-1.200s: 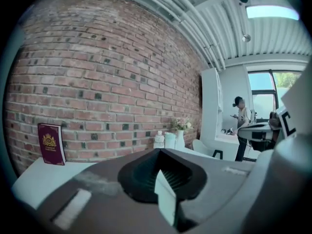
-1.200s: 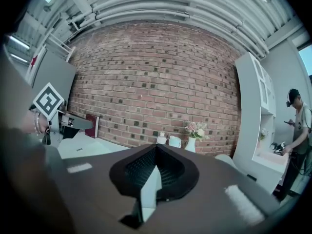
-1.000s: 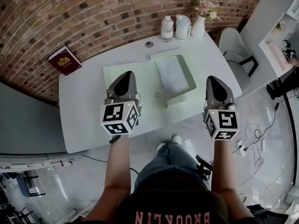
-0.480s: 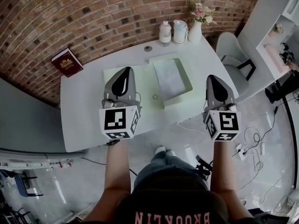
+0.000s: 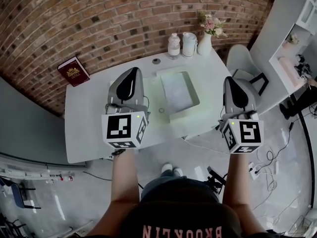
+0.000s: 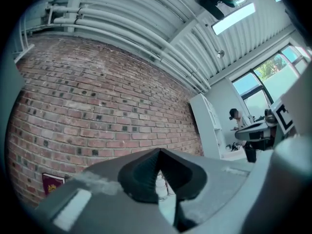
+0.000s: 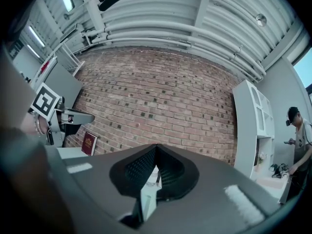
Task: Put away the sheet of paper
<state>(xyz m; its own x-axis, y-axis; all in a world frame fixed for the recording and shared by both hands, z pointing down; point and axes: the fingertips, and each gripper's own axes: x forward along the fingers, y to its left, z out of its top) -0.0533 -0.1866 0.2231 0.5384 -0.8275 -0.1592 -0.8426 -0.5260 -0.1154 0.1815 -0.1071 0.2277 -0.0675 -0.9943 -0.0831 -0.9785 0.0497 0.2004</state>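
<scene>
The white sheet of paper (image 5: 176, 89) lies flat inside the pale green tray (image 5: 197, 102) on the white table. My left gripper (image 5: 133, 70) hangs in the air over the table's middle, left of the tray, shut with nothing in it. My right gripper (image 5: 231, 79) is held off the table's right edge, also shut and empty. In the left gripper view the jaws (image 6: 159, 151) meet at the tip against the brick wall. The right gripper view shows the same closed tip (image 7: 156, 146). Neither gripper touches the paper or the tray.
A green mat (image 5: 153, 118) lies under the tray. A red book (image 5: 73, 71) sits at the table's far left corner. Two bottles (image 5: 174, 45) and a flower vase (image 5: 205, 39) stand at the back edge. A white chair (image 5: 241, 62) stands to the right.
The view has pulled back from the table, which looks smaller. Both grippers have lifted away from it, the right one drifting outward past the table's edge. Both stayed shut.
</scene>
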